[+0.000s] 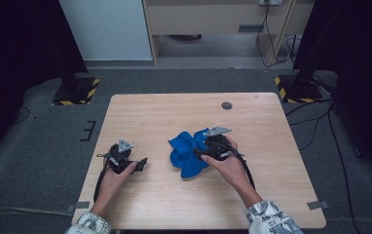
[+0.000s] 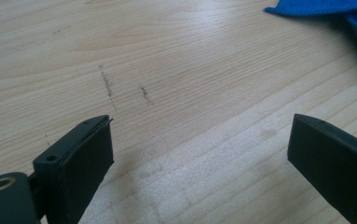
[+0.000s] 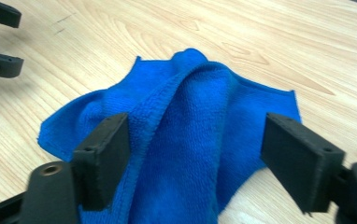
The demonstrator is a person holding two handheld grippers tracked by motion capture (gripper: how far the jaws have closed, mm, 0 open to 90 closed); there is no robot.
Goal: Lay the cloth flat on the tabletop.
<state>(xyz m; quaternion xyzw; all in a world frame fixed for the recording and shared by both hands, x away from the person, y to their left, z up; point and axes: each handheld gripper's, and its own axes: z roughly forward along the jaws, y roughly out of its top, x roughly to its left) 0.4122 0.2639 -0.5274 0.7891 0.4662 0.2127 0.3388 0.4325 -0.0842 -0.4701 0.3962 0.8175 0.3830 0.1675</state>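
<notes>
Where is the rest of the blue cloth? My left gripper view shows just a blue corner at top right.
Observer: The blue cloth lies crumpled near the middle of the wooden table.
Operator: Is the right gripper holding it?
Observer: No, the right gripper stands open; a raised fold lies between its jaws, unpressed.
Operator: How near is my left gripper?
Observer: The left gripper is apart from the cloth, at its left.
</notes>
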